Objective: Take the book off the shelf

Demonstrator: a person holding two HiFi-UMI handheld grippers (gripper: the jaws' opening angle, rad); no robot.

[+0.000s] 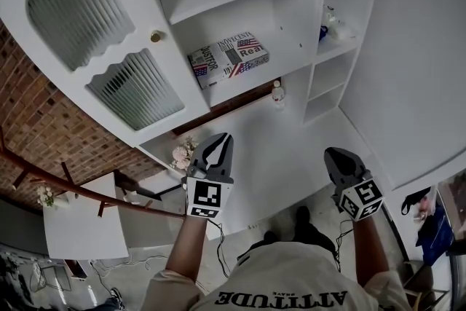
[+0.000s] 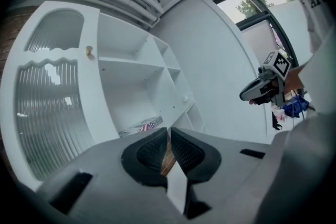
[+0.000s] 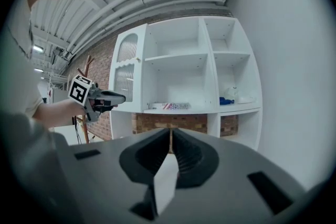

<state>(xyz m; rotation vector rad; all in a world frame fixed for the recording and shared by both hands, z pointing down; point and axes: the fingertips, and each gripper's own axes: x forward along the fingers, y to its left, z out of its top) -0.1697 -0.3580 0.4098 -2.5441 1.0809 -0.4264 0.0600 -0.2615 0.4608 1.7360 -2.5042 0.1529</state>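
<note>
Book (image 1: pixel 228 54) lies flat on shelf (image 1: pixel 289 49), prob. cover up; L gripper (image 1: pixel 220 140) & R gripper (image 1: pixel 337 156) both closed, empty

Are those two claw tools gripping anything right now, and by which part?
Nothing is held. The left gripper and right gripper are both shut and empty; the flag-printed book lies on the white shelf.
</note>
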